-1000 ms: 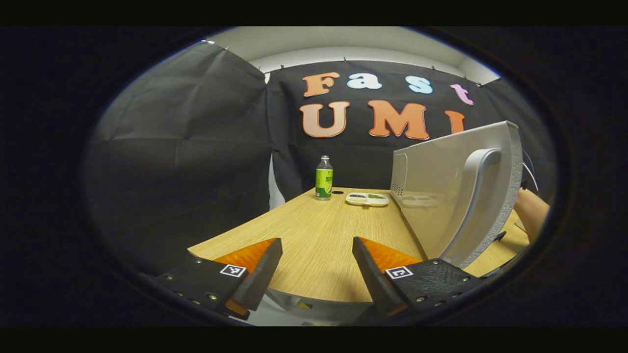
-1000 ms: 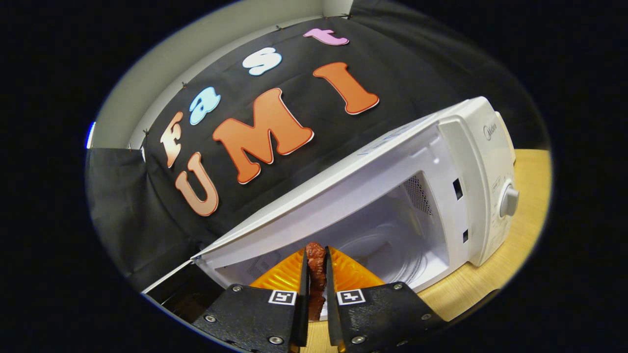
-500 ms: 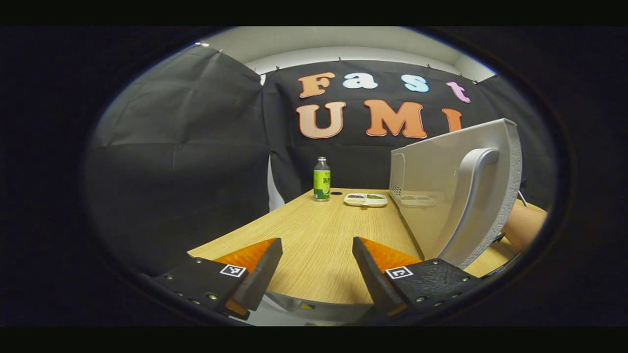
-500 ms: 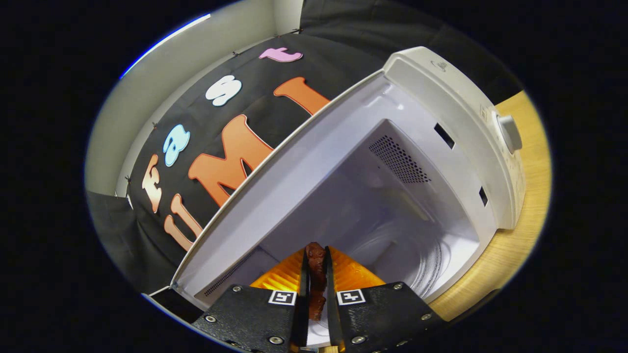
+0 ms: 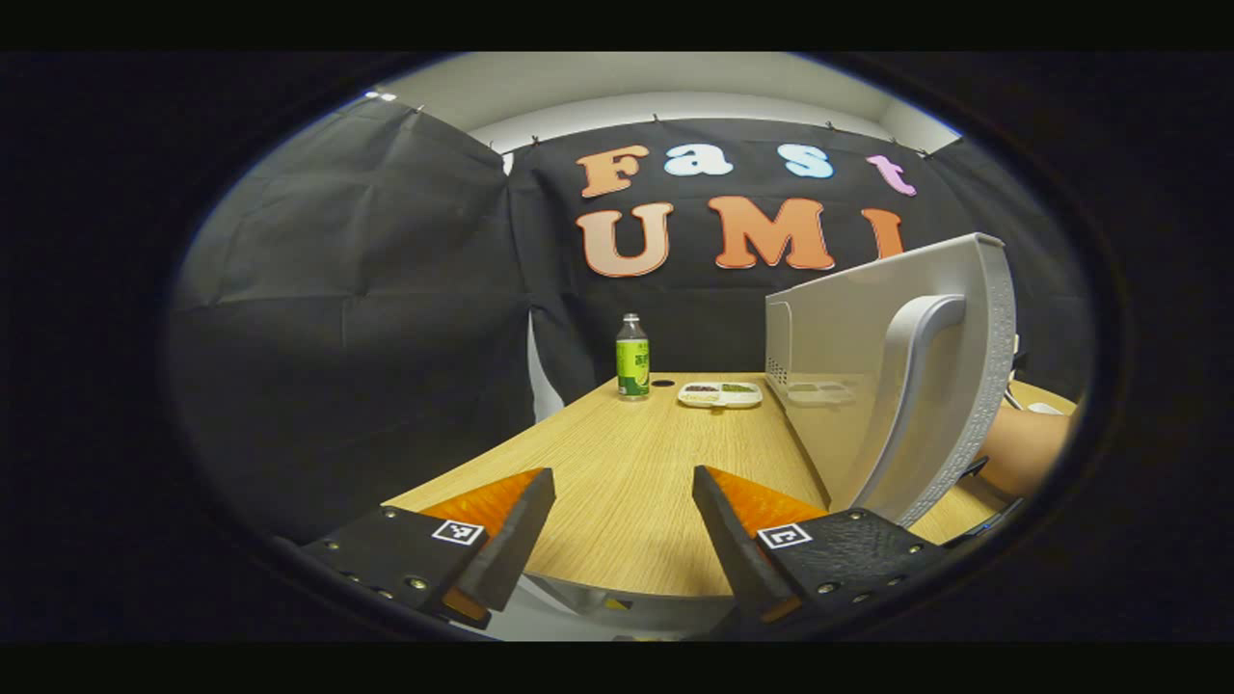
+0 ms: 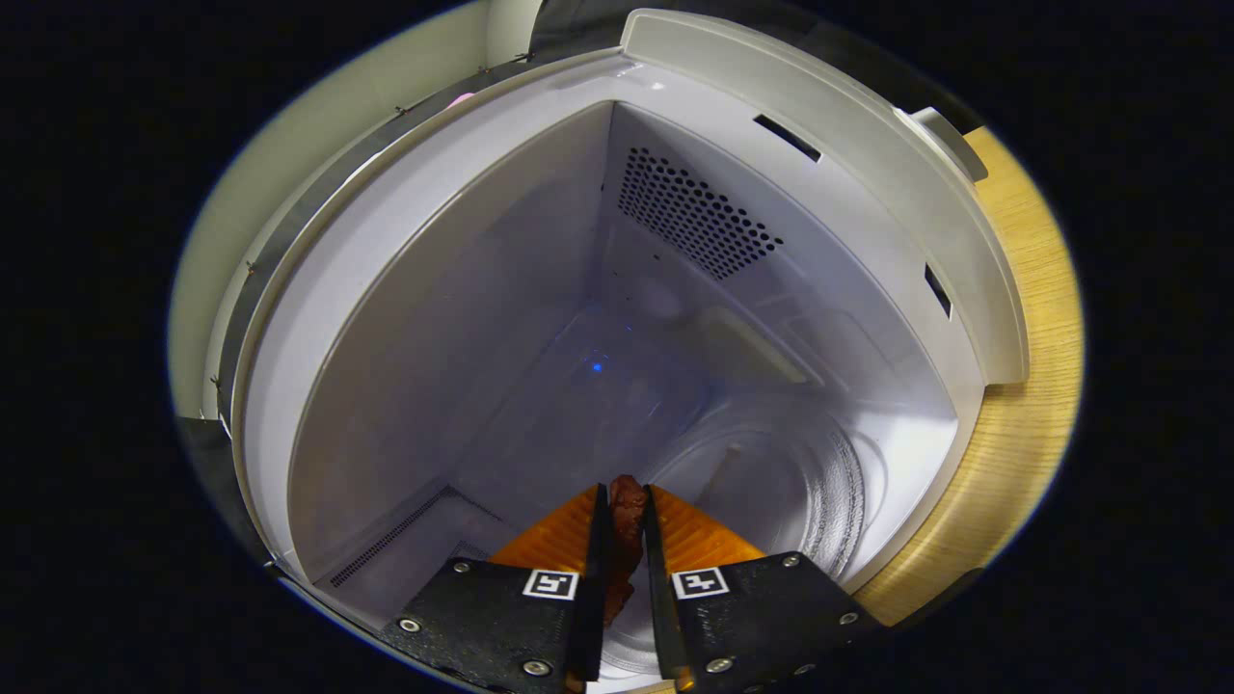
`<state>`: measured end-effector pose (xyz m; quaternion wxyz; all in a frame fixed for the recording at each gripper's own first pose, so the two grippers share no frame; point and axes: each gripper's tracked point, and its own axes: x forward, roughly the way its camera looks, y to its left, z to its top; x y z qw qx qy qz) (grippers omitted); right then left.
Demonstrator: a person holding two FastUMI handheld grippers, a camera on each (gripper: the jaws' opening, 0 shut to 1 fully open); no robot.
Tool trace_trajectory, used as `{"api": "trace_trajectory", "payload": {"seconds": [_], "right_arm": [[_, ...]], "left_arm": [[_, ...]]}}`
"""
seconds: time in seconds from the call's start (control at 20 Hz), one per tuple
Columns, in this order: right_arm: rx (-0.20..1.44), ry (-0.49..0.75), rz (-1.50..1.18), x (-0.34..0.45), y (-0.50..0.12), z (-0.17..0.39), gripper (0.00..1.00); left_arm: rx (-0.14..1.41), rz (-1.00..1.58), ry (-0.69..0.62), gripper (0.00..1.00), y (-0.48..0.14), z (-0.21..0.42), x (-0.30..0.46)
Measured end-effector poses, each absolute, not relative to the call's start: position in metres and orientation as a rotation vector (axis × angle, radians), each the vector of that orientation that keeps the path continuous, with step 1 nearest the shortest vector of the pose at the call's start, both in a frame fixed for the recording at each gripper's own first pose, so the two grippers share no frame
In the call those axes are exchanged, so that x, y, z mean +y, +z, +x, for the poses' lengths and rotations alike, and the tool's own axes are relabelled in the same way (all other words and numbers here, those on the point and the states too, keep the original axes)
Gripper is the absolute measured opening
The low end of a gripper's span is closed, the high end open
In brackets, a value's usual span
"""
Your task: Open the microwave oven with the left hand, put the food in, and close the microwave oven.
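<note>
Pretty even overhead light, heavy fisheye bending at the edges; soft glare on the microwave [image 6: 540, 318] walls, everything reasonably sharp.

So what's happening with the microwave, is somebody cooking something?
Almost! A person holds a gripper in each hand. The right gripper is pinching a reddish-brown piece of food and pointing into the open microwave, above its glass turntable. The food isn't set down yet. The left gripper is open and empty, waiting over the wooden table beside the swung-open microwave door.
</note>
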<state>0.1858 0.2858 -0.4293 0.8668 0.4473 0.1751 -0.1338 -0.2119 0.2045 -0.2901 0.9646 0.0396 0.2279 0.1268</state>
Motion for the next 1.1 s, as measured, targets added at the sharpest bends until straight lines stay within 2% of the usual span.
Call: {"api": "trace_trajectory", "payload": {"seconds": [0.1, 0.15, 0.3, 0.35, 0.55, 0.75, 0.8, 0.85, 1.1], "right_arm": [[0.407, -0.276, 0.877, 0.286, -0.434, 0.181, 0.29], [0.425, -0.274, 0.855, 0.285, -0.437, 0.176, 0.41], [0.475, -0.242, 0.848, 0.284, -0.436, 0.175, 0.61], [0.487, -0.236, 0.832, 0.284, -0.437, 0.173, 0.72], [0.506, -0.246, 0.653, 0.262, -0.437, 0.169, 0.92], [0.555, -0.209, 0.573, 0.252, -0.441, 0.165, 0.93], [0.542, -0.207, 0.557, 0.249, -0.438, 0.164, 0.94], [0.527, -0.21, 0.534, 0.245, -0.433, 0.163, 0.94], [0.462, -0.113, 0.408, 0.243, -0.401, 0.14, 0.94]], "left_arm": [[0.454, 0.084, 0.25, 0.87, -0.287, -0.21, 0.202], [0.455, 0.082, 0.246, 0.87, -0.287, -0.21, 0.199], [0.451, 0.055, 0.244, 0.87, -0.289, -0.207, 0.192], [0.452, 0.051, 0.245, 0.87, -0.289, -0.205, 0.189], [0.441, 0.056, 0.235, 0.87, -0.282, -0.203, 0.178], [0.436, 0.053, 0.225, 0.87, -0.279, -0.205, 0.17], [0.434, 0.054, 0.228, 0.89, -0.28, -0.205, 0.169], [0.436, 0.055, 0.231, 0.87, -0.28, -0.205, 0.169], [0.462, 0.045, 0.212, 0.86, -0.288, -0.194, 0.162]]}}
